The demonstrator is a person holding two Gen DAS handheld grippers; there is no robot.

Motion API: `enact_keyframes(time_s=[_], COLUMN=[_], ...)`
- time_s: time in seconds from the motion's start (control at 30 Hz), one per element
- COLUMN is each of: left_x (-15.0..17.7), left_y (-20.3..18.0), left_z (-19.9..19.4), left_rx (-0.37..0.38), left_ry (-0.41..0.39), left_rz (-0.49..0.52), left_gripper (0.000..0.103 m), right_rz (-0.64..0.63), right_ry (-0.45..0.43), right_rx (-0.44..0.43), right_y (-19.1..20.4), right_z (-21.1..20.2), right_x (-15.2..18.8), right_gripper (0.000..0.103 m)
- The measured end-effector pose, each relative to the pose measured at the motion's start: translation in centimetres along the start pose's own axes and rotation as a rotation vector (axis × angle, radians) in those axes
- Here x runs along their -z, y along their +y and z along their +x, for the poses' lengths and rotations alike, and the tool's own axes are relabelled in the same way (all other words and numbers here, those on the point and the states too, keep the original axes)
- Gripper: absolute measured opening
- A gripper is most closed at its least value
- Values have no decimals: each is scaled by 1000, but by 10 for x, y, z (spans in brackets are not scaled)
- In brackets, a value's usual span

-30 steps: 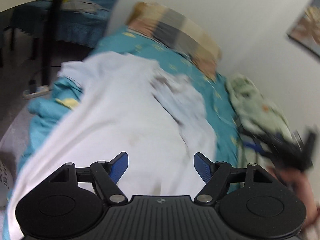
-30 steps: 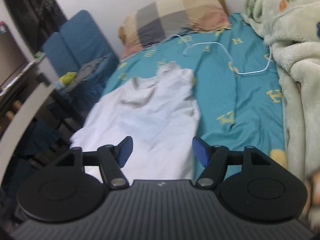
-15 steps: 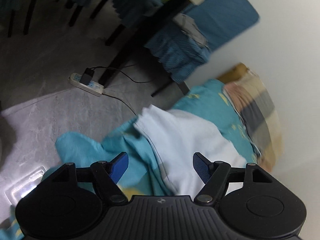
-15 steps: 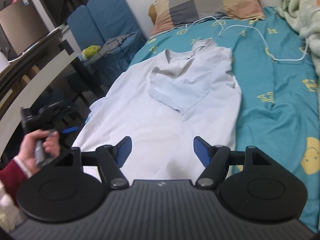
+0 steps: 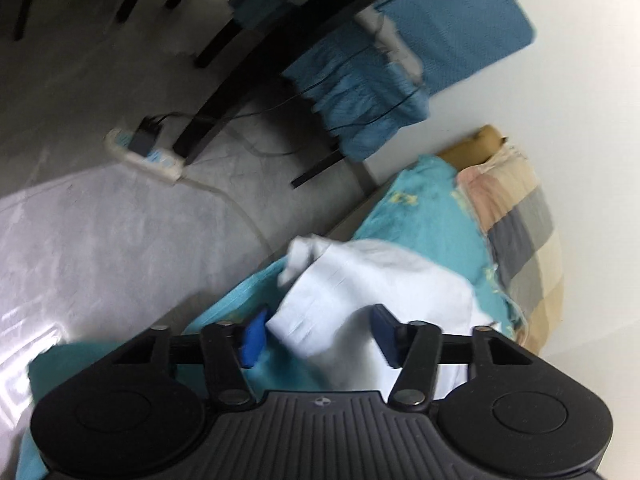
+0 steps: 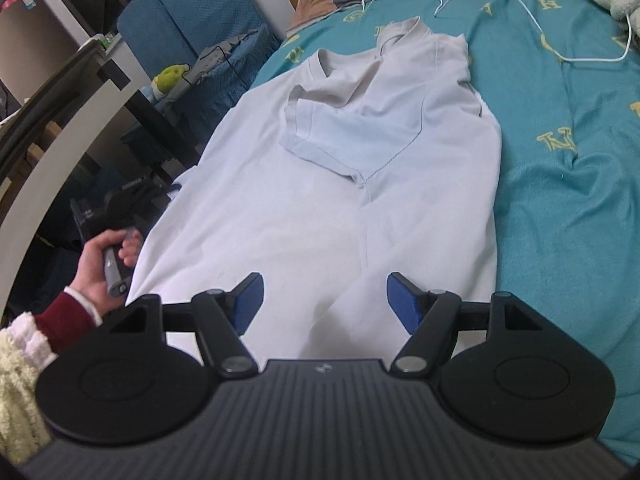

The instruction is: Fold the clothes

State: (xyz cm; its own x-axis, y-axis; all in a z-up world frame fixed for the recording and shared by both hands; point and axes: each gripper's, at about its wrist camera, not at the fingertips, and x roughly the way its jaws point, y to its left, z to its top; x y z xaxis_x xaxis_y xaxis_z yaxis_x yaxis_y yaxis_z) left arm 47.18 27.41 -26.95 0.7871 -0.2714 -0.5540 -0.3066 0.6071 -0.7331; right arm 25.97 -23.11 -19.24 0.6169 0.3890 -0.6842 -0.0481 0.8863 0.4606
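**Left gripper drops to the shirt's edge as its jaws narrow**

Since a second ago the left gripper (image 5: 318, 334) has swung from above the bed to the mattress edge, and its jaws have just been closing, with a fold of the white shirt (image 5: 372, 280) between them. The blue pads (image 5: 253, 336) are not clearly pressing the cloth: the left one sits just beside the fold, the right one is at its edge.

In the left wrist view, from left to right: a power strip (image 5: 146, 154) with its cord on the grey floor at upper left, a dark table leg (image 5: 224, 108) in the middle, a blue chair (image 5: 404, 80) at upper right, and the checked pillow (image 5: 520, 232) at right.

In the right wrist view, the person's left hand (image 6: 106, 262) grips its handle at lower left, touching the shirt's hem side. The shirt (image 6: 340, 184) lies flat at centre on the teal sheet (image 6: 568, 208), one sleeve folded inward. A white cable (image 6: 532, 20) loops at upper right. The right gripper (image 6: 322, 300) hovers wide open over the hem, holding nothing.
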Motion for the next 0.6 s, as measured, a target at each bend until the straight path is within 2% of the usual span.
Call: enact_keyframes(time_s=[0.03,0.1,0.27,0.4,0.5,0.6], left_x=[0,0,1,10,31,69], left_y=[-6,-21,-69,-130,-190,-249], left_z=[0,-3,-20,-41,-57,-66], left_rx=[7,9,-22,-43,-30,5], left_ry=[-11,-30,-87,-123,-135,-137], left_rz=[27,92,275,480,648,806], left_gripper=[22,6,4,4,4,4], right_rz=[4,15,31,49,61,72], right_ry=[2,3,-24,-55,-81,-102], right_rx=[2,3,-4,-12,1,31], right_y=[0,-2,1,0,-4,-12], right_z=[0,0,-8,-20,-32,-42], right_x=[0,-1,-5,-11,-14,-16], right_gripper=[71,71,71,71,71,71])
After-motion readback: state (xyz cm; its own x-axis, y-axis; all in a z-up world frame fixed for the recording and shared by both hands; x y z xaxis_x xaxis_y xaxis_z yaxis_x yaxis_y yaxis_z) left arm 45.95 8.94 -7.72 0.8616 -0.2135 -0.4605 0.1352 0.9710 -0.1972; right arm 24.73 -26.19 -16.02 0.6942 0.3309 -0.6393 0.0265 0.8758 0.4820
